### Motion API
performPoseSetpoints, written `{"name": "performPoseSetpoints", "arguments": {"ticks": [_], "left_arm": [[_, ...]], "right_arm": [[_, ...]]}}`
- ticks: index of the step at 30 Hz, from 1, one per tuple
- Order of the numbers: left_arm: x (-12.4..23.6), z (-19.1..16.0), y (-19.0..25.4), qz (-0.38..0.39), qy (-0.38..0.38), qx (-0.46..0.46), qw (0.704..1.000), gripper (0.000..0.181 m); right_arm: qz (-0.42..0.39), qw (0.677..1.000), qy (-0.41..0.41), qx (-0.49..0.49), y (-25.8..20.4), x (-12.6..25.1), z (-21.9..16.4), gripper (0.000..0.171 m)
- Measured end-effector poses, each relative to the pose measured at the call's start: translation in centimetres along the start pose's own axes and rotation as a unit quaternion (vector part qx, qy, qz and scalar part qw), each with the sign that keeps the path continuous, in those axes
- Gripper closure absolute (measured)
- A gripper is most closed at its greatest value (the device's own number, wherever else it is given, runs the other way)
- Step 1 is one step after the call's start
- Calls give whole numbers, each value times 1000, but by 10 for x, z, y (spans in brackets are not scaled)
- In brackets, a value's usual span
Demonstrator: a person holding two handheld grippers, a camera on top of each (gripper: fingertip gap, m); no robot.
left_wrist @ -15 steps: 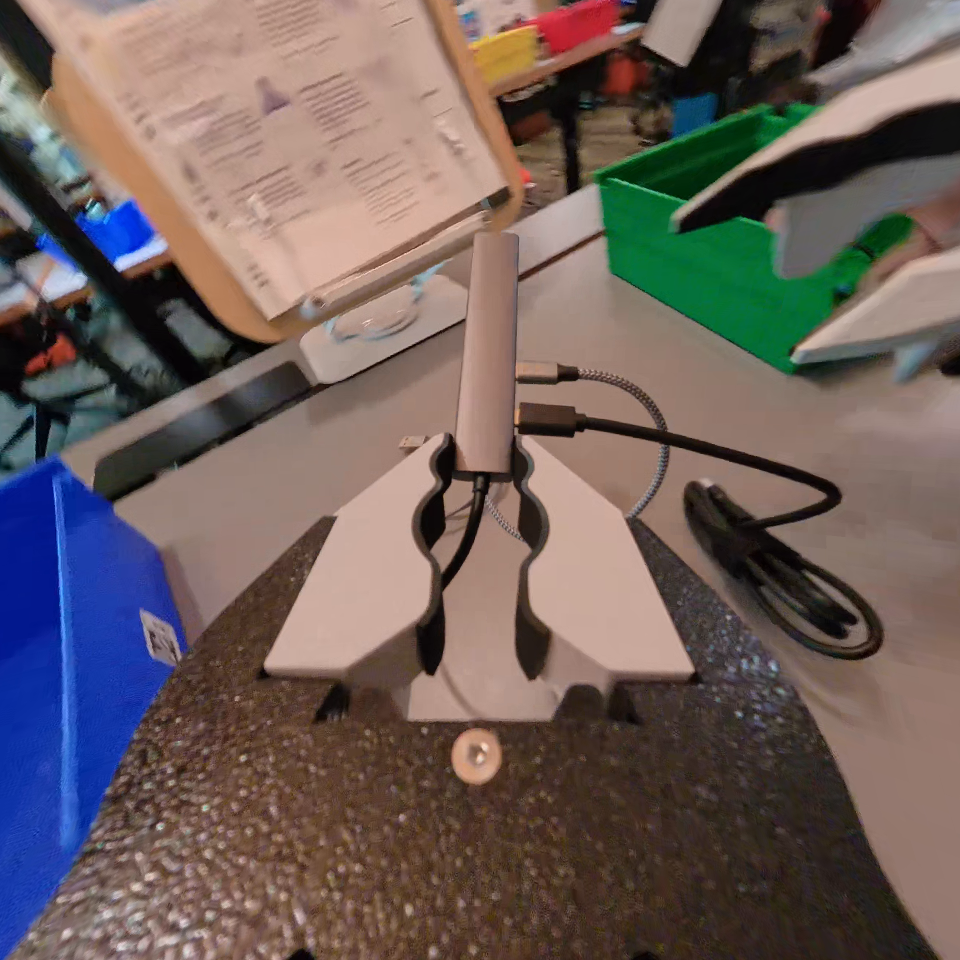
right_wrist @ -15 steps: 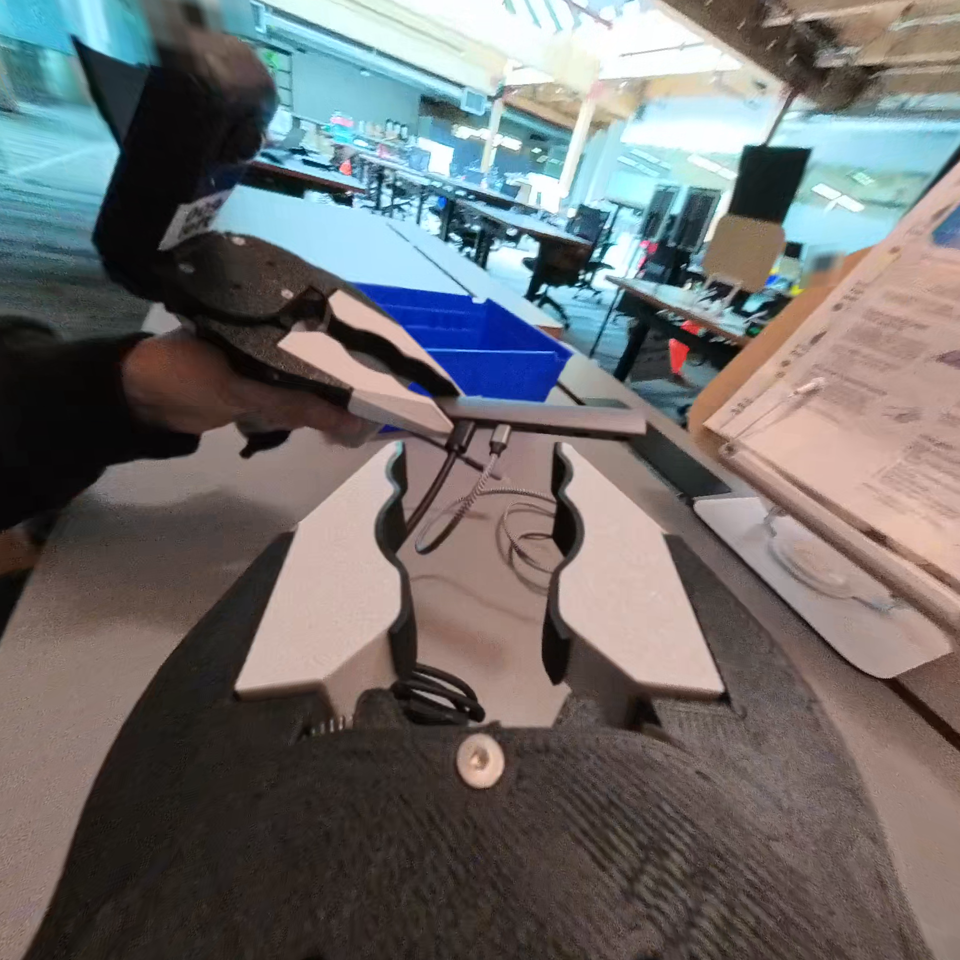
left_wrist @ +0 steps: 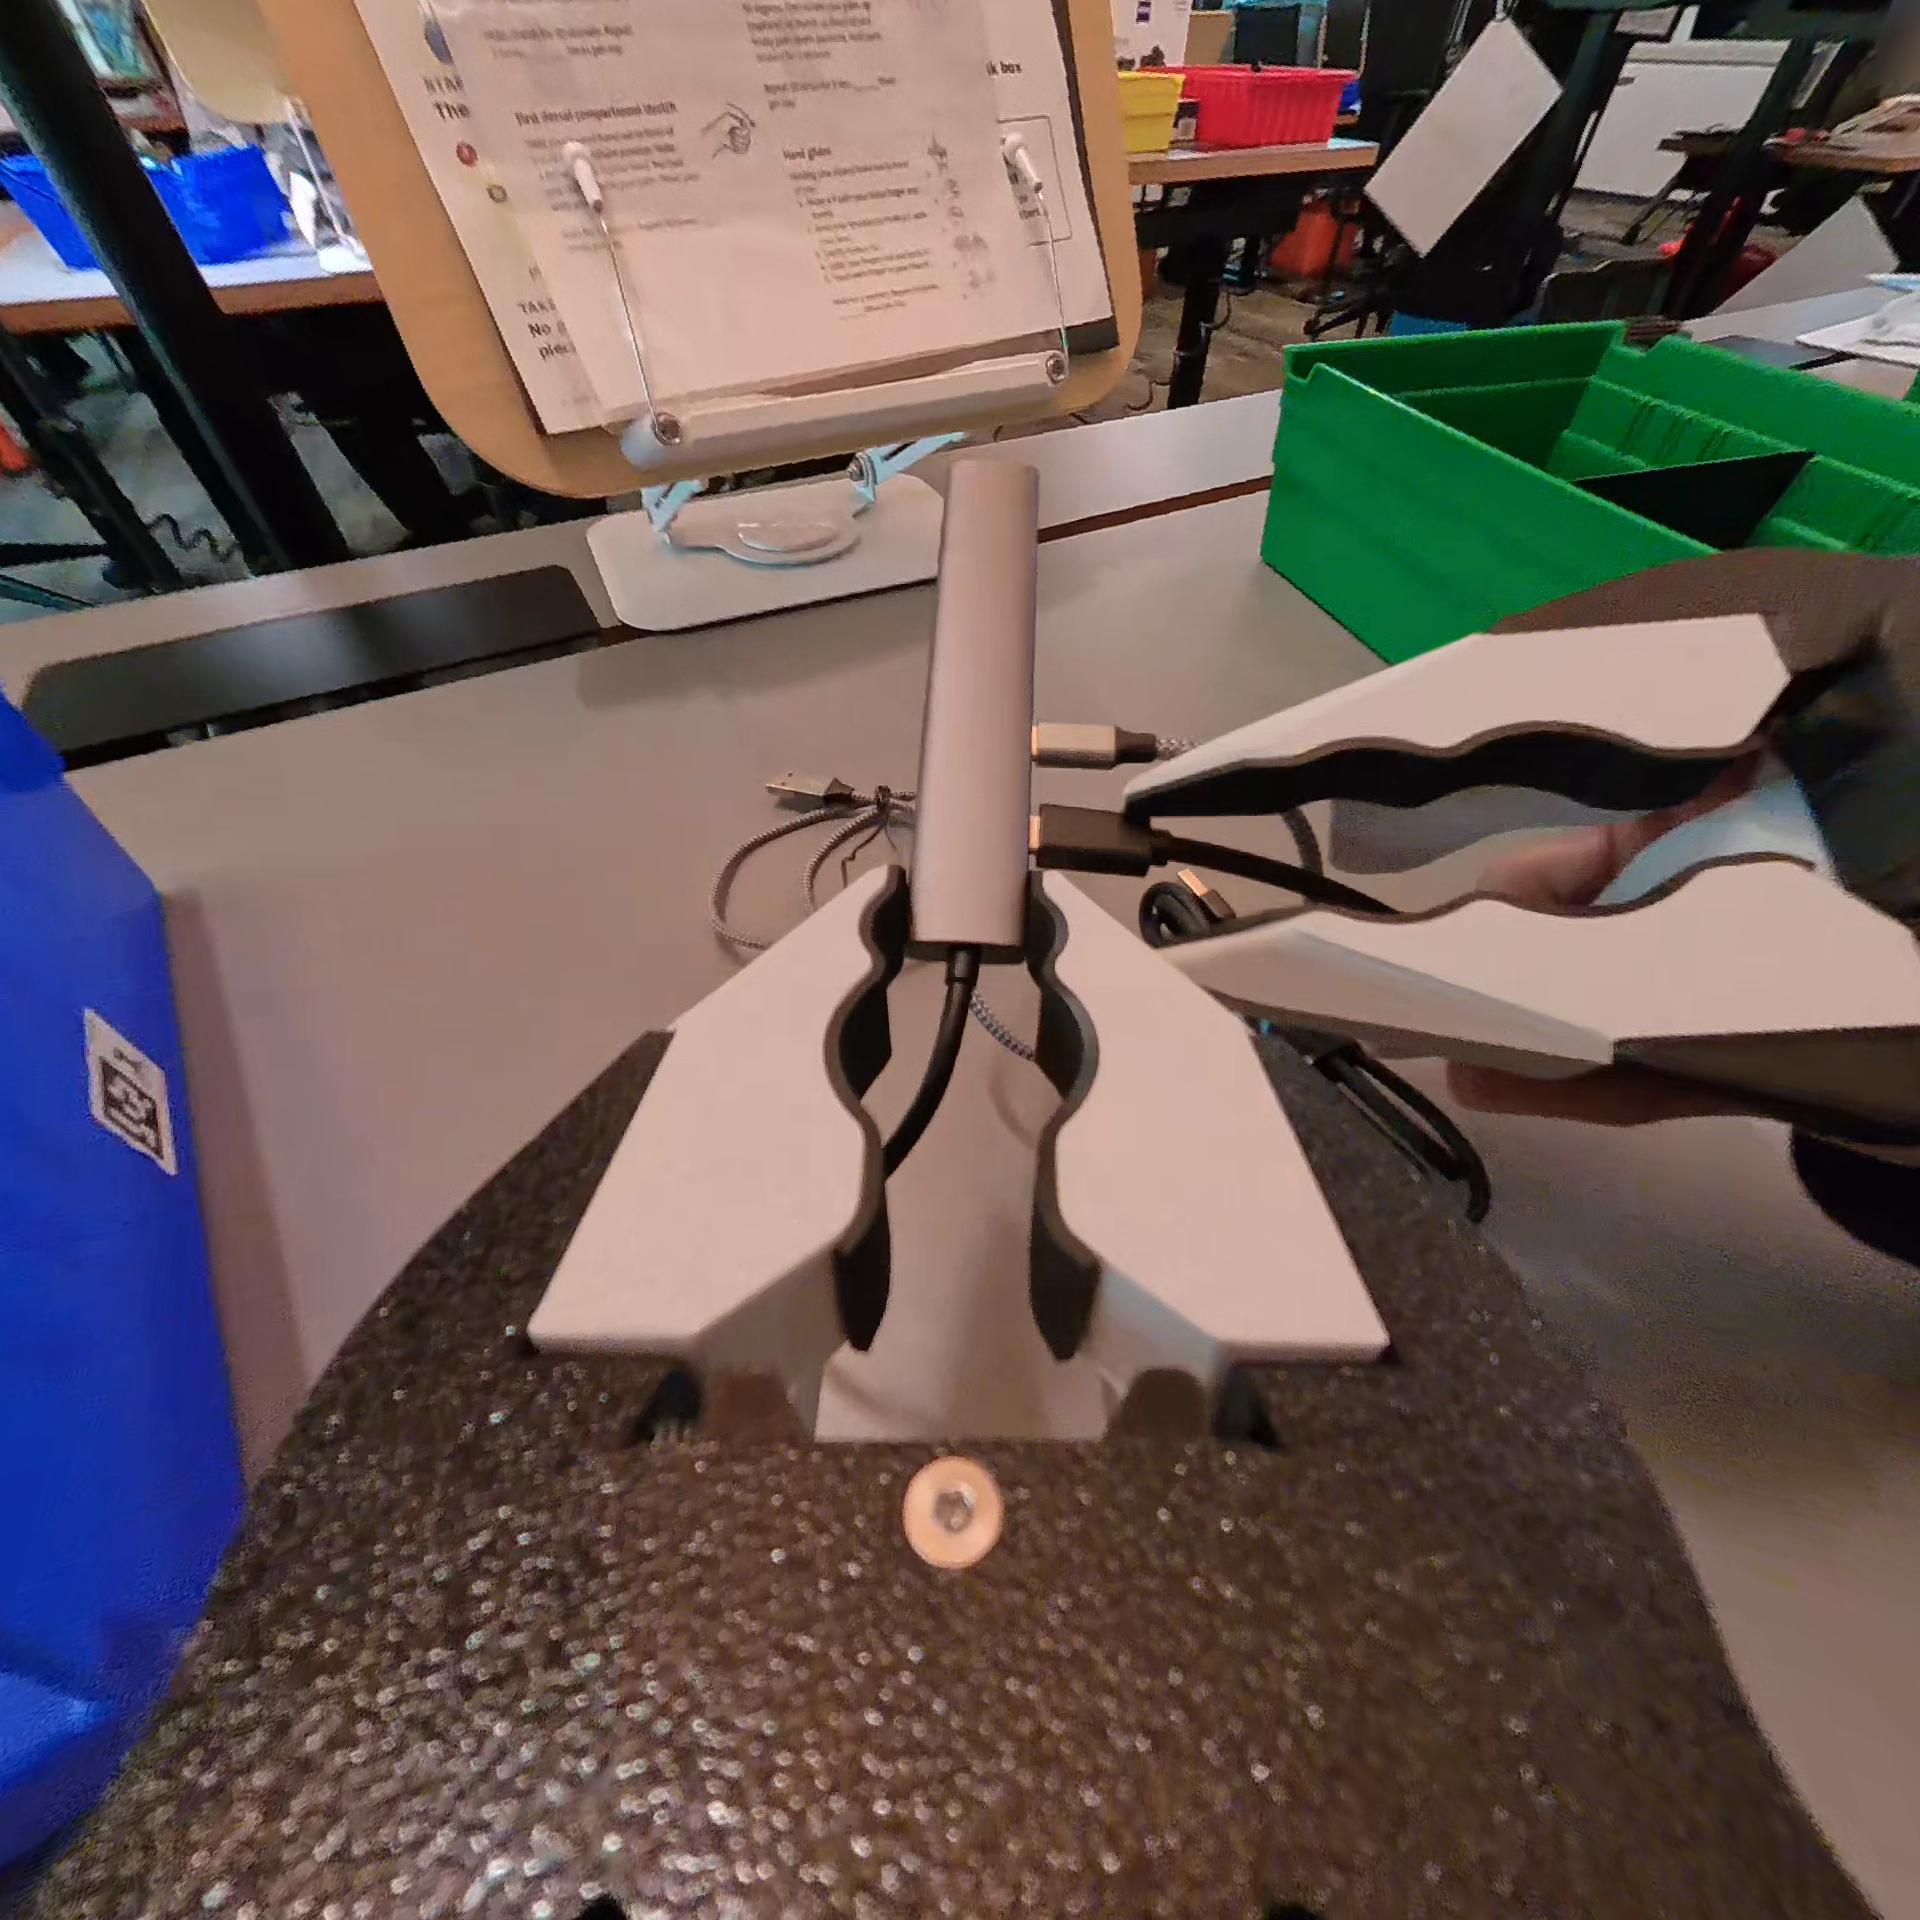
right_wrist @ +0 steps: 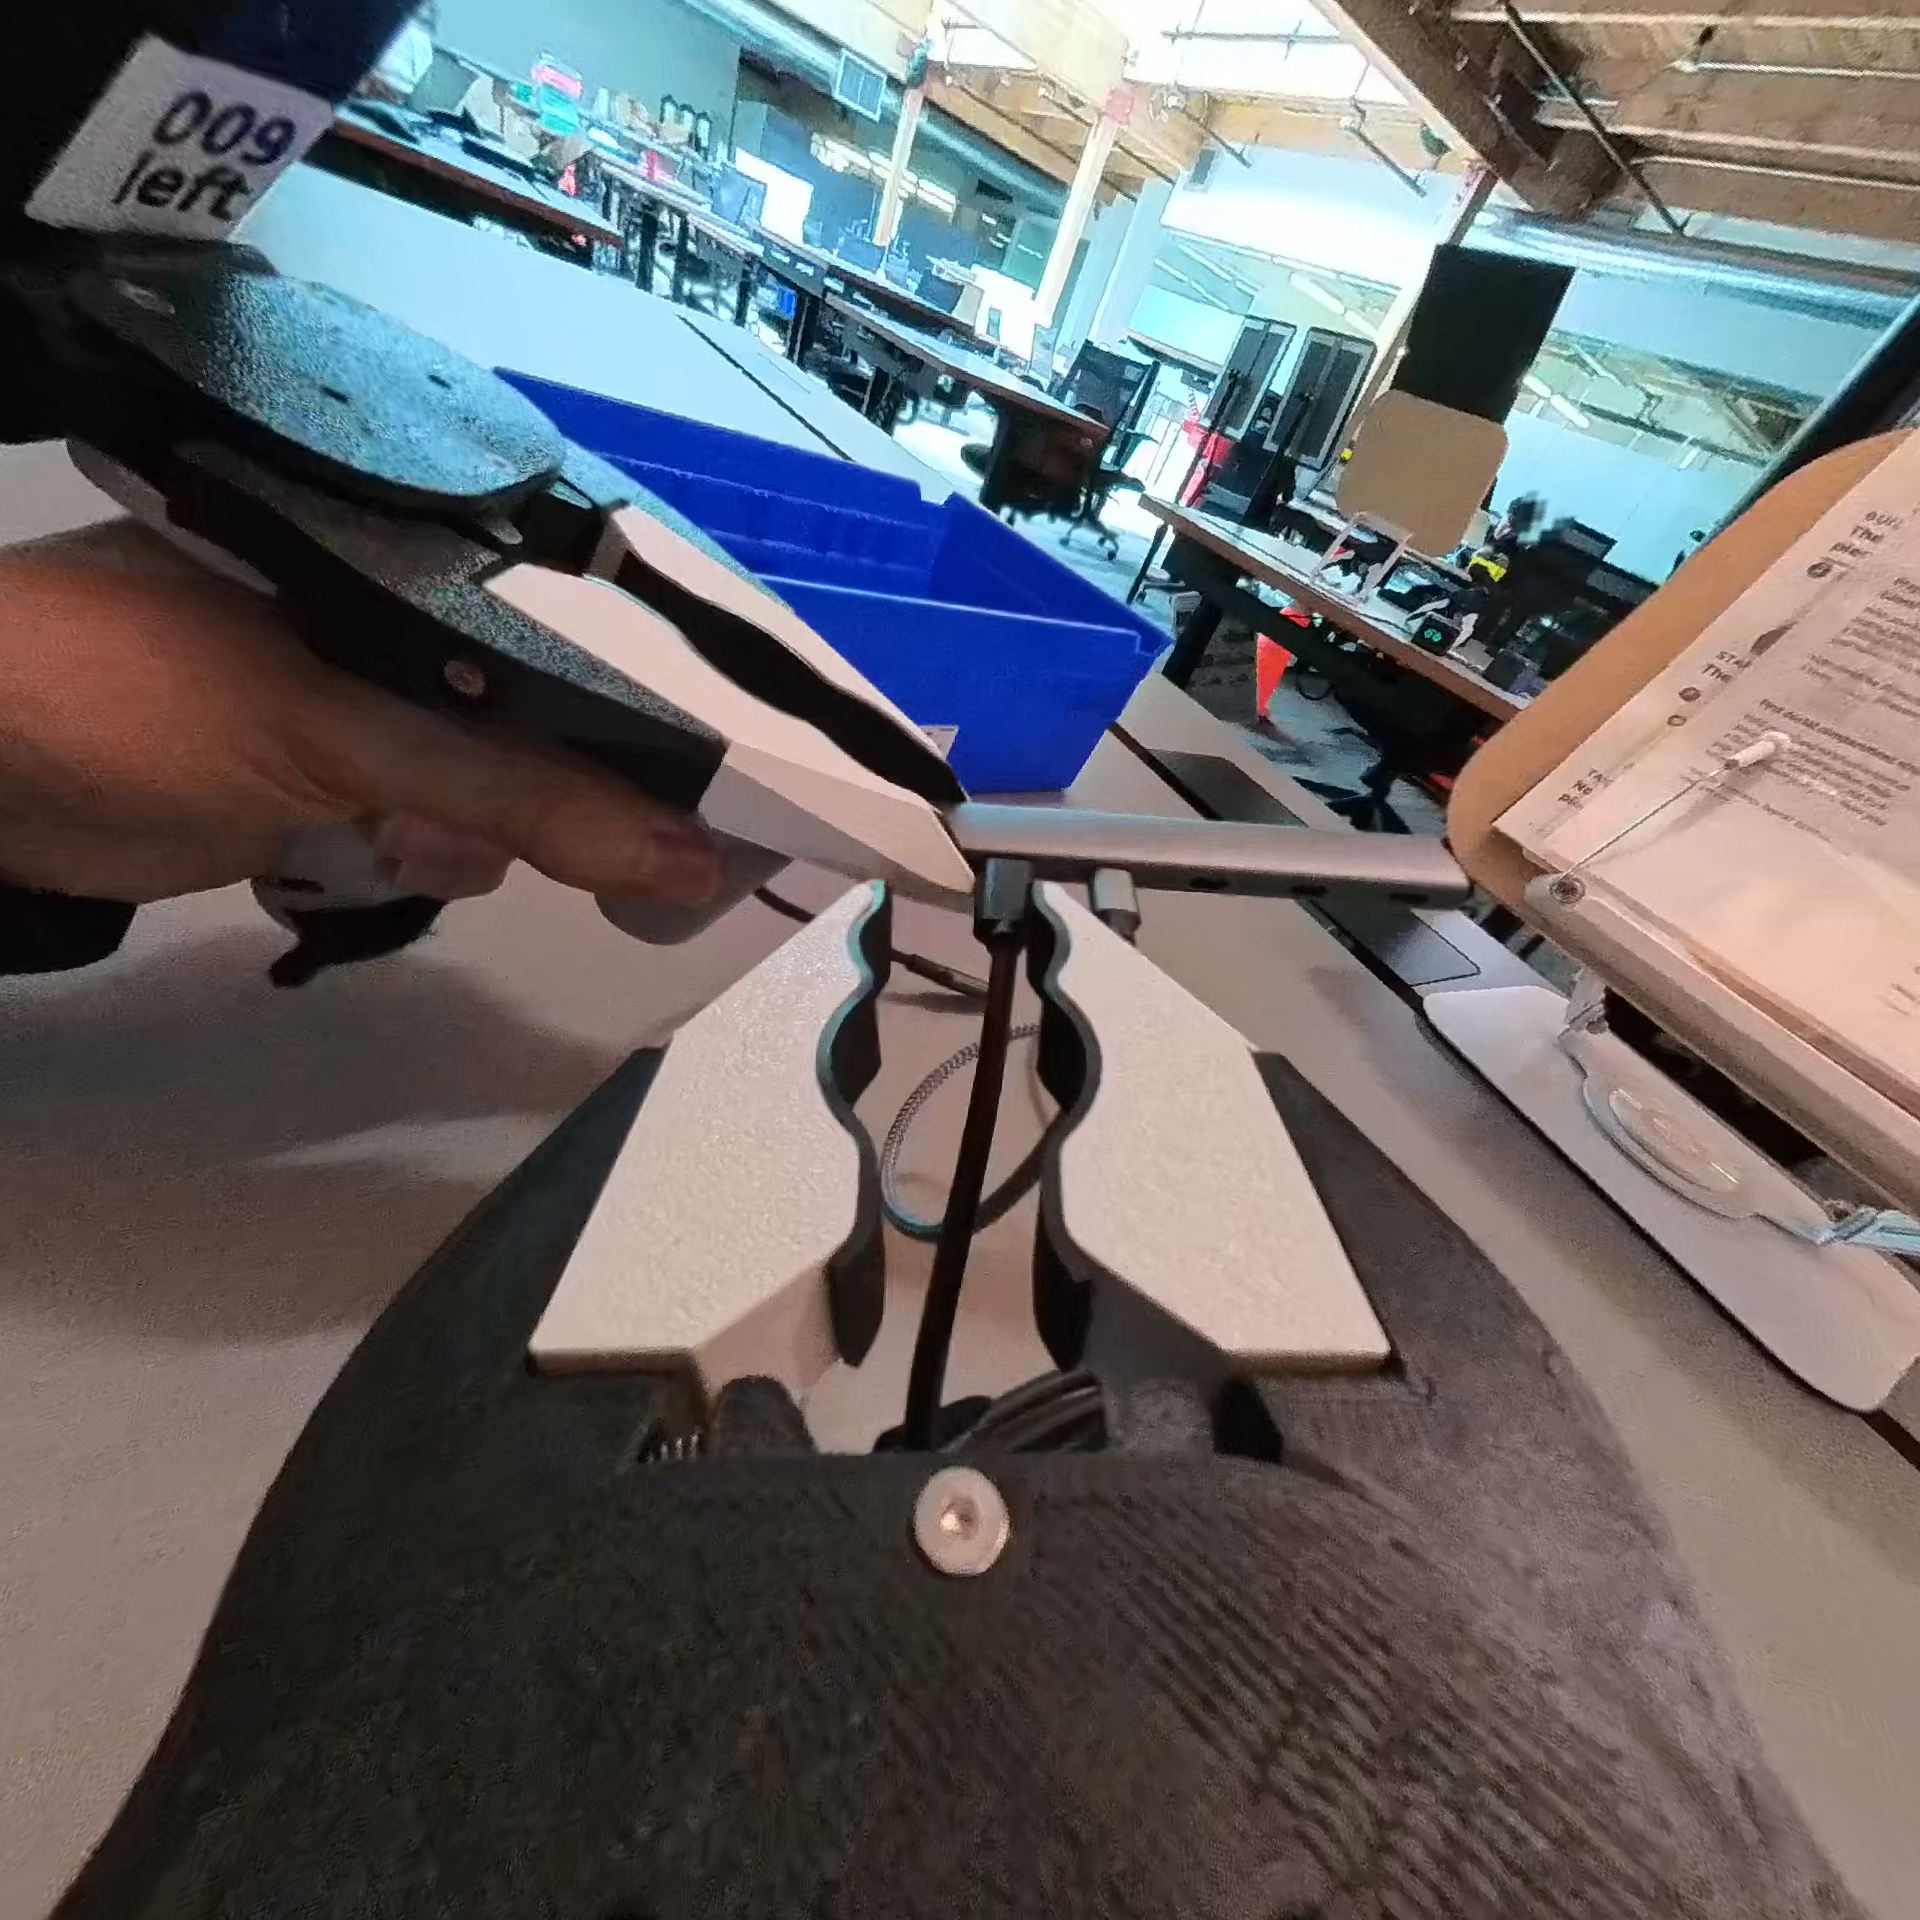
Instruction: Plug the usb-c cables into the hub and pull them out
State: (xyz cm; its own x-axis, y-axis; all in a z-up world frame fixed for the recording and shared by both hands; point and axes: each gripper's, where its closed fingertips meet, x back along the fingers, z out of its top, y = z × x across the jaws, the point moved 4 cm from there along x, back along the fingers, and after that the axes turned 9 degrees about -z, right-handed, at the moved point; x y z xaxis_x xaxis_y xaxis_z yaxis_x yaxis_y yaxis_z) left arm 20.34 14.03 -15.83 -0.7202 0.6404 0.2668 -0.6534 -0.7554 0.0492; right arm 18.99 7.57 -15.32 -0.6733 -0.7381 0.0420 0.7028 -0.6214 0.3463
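Table [left_wrist: 520,831] carries coiled cables; above it the left tool [left_wrist: 961,914] clenches the hub [left_wrist: 982,707]. Both plugs sit inserted, so pulling remains. Right tool [right_wrist: 961,914], fingers parted, straddles the black plug [left_wrist: 1091,840], not yet clamped.

My left gripper [left_wrist: 961,914] is holding the hub [left_wrist: 982,696] above the table [left_wrist: 436,831]; cables [left_wrist: 1091,836] are sticking out rightward, a bin [left_wrist: 1455,499] sitting far right, a stand [left_wrist: 727,260] behind.
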Motion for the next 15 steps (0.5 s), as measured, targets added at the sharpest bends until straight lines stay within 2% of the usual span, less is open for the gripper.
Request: {"name": "performPoseSetpoints", "arguments": {"ticks": [5, 9, 15], "left_arm": [[1, -3, -4, -19, -8, 27, 999, 161], [3, -5, -6, -16, -15, 26, 999, 161], [4, -3, -2, -18, -9, 27, 999, 161]], "right_arm": [[-30, 1000, -4, 6, 4, -3, -3, 163], [-24, 999, -23, 13, 0, -4, -9, 151], [-30, 999, -12, -28, 0, -4, -9, 158]]}}
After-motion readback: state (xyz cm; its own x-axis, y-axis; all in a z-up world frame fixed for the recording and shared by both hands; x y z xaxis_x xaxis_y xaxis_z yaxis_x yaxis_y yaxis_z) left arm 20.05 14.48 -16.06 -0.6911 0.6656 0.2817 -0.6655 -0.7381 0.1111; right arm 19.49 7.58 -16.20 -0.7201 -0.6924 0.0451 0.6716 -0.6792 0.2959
